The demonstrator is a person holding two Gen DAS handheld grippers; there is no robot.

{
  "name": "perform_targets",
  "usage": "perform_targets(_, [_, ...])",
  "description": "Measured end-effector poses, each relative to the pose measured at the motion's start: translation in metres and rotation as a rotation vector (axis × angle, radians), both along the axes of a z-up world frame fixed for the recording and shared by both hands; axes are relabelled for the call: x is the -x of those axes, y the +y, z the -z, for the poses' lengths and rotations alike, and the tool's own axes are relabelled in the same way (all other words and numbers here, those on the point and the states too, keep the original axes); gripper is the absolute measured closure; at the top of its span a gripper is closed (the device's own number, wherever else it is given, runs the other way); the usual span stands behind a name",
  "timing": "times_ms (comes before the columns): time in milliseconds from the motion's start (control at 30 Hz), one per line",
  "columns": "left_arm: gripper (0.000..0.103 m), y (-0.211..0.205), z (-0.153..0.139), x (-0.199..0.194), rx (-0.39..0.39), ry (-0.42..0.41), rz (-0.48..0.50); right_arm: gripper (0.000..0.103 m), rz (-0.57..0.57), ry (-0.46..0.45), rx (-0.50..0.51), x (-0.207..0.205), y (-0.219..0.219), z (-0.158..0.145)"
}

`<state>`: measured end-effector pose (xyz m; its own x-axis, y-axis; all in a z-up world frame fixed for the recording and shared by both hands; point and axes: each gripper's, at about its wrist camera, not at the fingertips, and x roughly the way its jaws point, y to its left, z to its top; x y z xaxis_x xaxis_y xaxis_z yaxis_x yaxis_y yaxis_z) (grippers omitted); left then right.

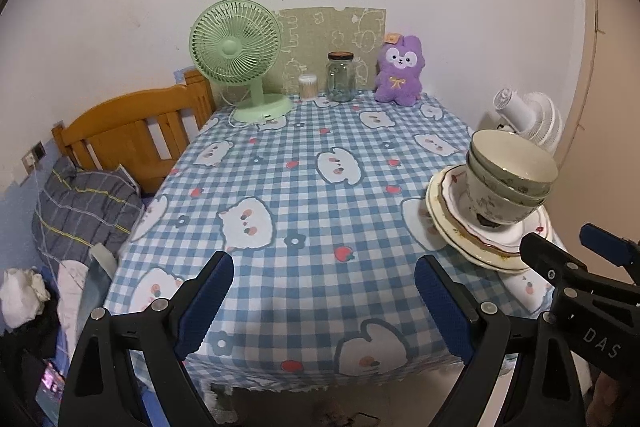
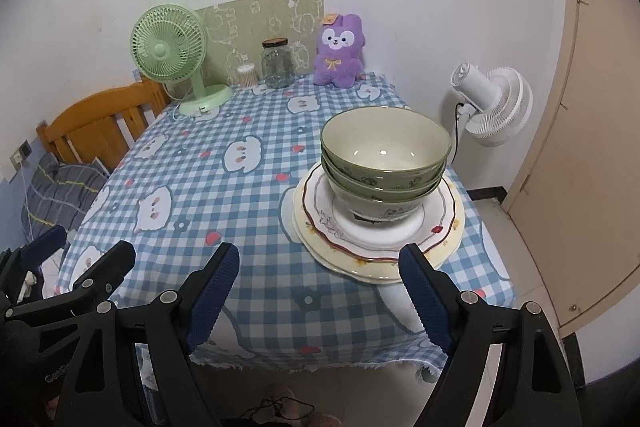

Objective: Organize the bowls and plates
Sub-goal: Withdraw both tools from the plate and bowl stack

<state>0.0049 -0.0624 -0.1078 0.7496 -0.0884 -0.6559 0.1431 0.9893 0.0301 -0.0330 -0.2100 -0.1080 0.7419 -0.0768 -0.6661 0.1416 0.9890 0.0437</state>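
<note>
**Both grippers empty at the near edge of the table**

Over the near edge of the table, the left gripper (image 1: 324,301) and the right gripper (image 2: 319,297) both hold their blue-padded jaws wide apart, with nothing between them. They sit side by side, each showing in the corner of the other's view.

Just beyond the right gripper, on the near right part of the table, stands the stack of crockery. Three green bowls (image 2: 385,163) are nested one inside another, upright, and they rest on a pile of plates (image 2: 448,227); two plates are plain to see, a red-rimmed one on a cream scalloped one, and whether more lie underneath I cannot tell. The pile reaches close to the table's right edge.

Along the far edge stand one green desk fan (image 1: 236,47), one small tub of cotton swabs (image 1: 308,87), one glass jar (image 1: 341,77) with a dark lid, and one purple plush toy (image 1: 400,69). A blue-and-white checked tablecloth (image 1: 300,195) with cartoon faces covers the table. Against the white wall leans a patterned green board (image 1: 332,31). A wooden bed frame (image 1: 132,131) is on the left, a white fan (image 2: 492,103) and a beige door (image 2: 592,107) on the right.
</note>
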Motion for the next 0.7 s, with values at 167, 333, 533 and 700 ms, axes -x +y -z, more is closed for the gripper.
perform_targets(167, [0.010,0.003,0.001,0.000,0.022,0.004,-0.008,0.019,-0.006,-0.003,0.013,-0.001,0.003,-0.001])
perform_targets(333, [0.010,0.005,0.001,-0.001,0.024,0.006,-0.013,0.019,-0.008,-0.004,0.011,-0.001,0.005,-0.001])
perform_targets(533, [0.010,0.009,0.001,-0.002,0.022,-0.002,-0.014,0.019,-0.007,-0.010,0.010,-0.002,0.009,-0.002])
perform_targets(700, [0.009,0.010,0.001,-0.003,0.022,-0.010,-0.015,0.019,-0.007,-0.012,0.011,-0.005,0.012,-0.003])
